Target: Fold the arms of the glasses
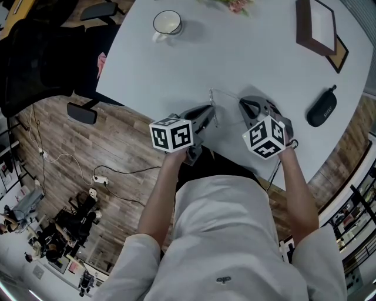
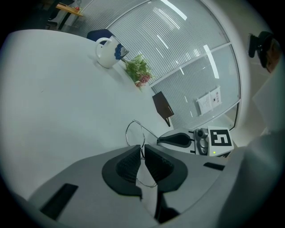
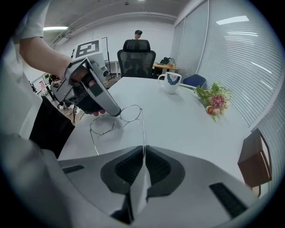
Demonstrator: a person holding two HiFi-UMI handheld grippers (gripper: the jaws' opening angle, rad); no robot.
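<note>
Thin wire-rimmed glasses [image 1: 212, 107] are held just over the white table [image 1: 247, 53] near its front edge. My left gripper [image 1: 208, 115] is shut on the front of the frame by the lenses; its own view shows the wire running between the pads [image 2: 133, 162], with one lens [image 2: 133, 132] sticking out past the tips. My right gripper [image 1: 244, 106] is shut on one arm of the glasses [image 3: 144, 131], which runs straight from the lenses [image 3: 130, 113] into its closed jaws. The other arm [image 3: 93, 143] hangs free, pointing back toward the person.
A white mug [image 1: 167, 23] stands at the back left of the table, pink flowers [image 1: 236, 4] at the back edge, a brown picture frame [image 1: 317, 26] at the back right. A black glasses case [image 1: 322, 107] lies right of my right gripper. An office chair [image 3: 136, 58] stands beyond the table.
</note>
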